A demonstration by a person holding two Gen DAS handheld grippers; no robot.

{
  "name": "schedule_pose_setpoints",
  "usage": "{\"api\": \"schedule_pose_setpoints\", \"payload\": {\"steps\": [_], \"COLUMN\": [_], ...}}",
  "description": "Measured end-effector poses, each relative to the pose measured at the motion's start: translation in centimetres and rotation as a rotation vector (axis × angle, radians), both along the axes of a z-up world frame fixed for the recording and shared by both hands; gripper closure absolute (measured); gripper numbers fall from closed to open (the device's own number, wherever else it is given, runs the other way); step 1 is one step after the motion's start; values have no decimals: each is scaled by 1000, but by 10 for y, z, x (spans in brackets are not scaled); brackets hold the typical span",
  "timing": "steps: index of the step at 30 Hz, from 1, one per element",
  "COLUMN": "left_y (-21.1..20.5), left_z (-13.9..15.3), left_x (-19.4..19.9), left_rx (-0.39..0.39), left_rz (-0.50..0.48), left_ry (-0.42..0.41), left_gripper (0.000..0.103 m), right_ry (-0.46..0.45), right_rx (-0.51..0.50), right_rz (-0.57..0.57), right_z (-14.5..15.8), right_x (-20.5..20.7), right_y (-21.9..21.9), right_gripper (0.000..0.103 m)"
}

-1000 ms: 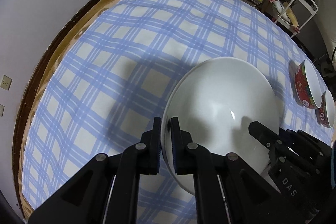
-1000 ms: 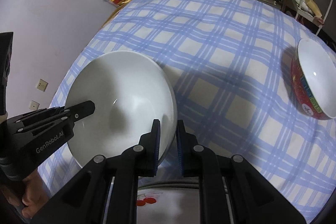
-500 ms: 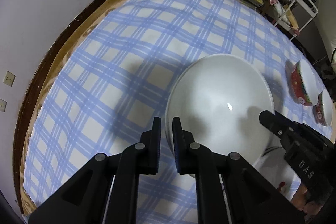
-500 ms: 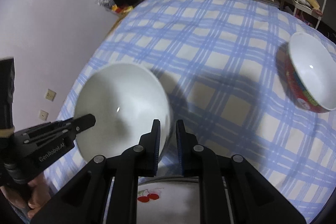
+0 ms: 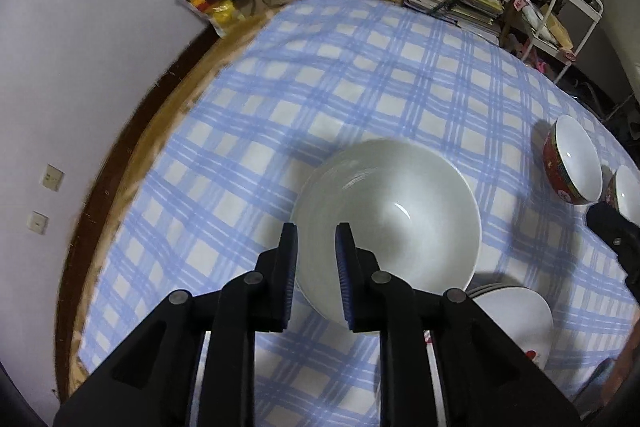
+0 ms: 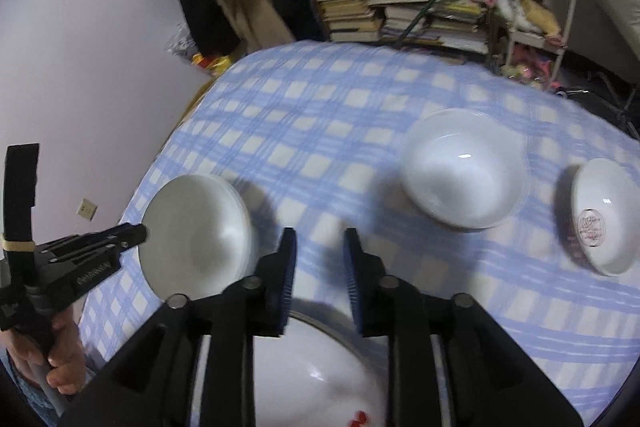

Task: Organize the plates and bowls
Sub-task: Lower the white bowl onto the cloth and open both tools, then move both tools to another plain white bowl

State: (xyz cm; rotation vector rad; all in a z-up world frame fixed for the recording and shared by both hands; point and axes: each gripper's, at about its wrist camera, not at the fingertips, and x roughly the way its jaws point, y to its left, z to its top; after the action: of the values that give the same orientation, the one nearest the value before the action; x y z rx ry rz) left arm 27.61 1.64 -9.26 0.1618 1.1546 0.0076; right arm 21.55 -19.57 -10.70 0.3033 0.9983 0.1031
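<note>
The large white ceramic bowl (image 5: 394, 223) is seen on the blue checked tablecloth (image 5: 360, 87), its near rim straddled by the spread left gripper (image 5: 316, 247); the right gripper (image 6: 319, 251) is spread, empty.

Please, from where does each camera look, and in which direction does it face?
Left wrist: sits behind the left tongs, looks forward and down over the checked tablecloth; the open fingers straddle the near rim of the big white bowl.
Right wrist: sits behind the right tongs, open and empty above the plate stack; the person's hand shows.
Shared: the white bowl, the red bowl.
</note>
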Motion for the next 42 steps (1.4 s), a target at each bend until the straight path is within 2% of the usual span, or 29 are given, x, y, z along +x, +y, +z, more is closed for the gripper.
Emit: {"api": "schedule_pose_setpoints", "payload": {"steps": [3, 6, 8, 9, 11, 13, 15, 21, 28, 33, 39, 42], "left_y": [0, -8, -16, -22, -34, -46, -59, -95, -130, -153, -178, -189], "left_z": [16, 33, 45, 51, 61, 66, 69, 66, 51, 33, 8, -7], "left_x": [-3, -6, -8, -9, -12, -12, -11, -6, 10, 28, 50, 61], "left_rx": [-6, -14, -31, -38, -44, -53, -73, -91, -84, -79, -131, -132], "left_rz": [6, -12, -36, -49, -73, -97, -121, -185, -212, -235, -244, -256], "left_ry": [-29, -60, -84, -101, -139, -145, -145, -150, -112, -67, 1, 24], "left_gripper": [77, 73, 62, 53, 47, 36, 33, 23, 22, 22, 22, 22], "right_ry": [-13, -13, -15, -17, -24, -40, -55, -74, -47, -8, 41, 45], "right_rx": [-20, -32, -38, -40, -38, -32, -34, -41, -65, -73, -96, -113], "right_rz": [-22, -57, -77, -88, -107, -126, -144, -183, -196, -202, -190, -177], "right_z": [7, 10, 13, 14, 18, 22, 27, 33, 24, 5, -18, -24], "right_x": [-7, -13, -16, -18, -19, -22, -24, -23, -10, 5, 25, 35], "right_y": [-13, -27, -34, -38, -44, -50, -58, -76, -96, -112, -126, -131], "right_gripper": [65, 45, 38, 32, 21, 10, 6, 4, 3, 3, 3, 4]}}
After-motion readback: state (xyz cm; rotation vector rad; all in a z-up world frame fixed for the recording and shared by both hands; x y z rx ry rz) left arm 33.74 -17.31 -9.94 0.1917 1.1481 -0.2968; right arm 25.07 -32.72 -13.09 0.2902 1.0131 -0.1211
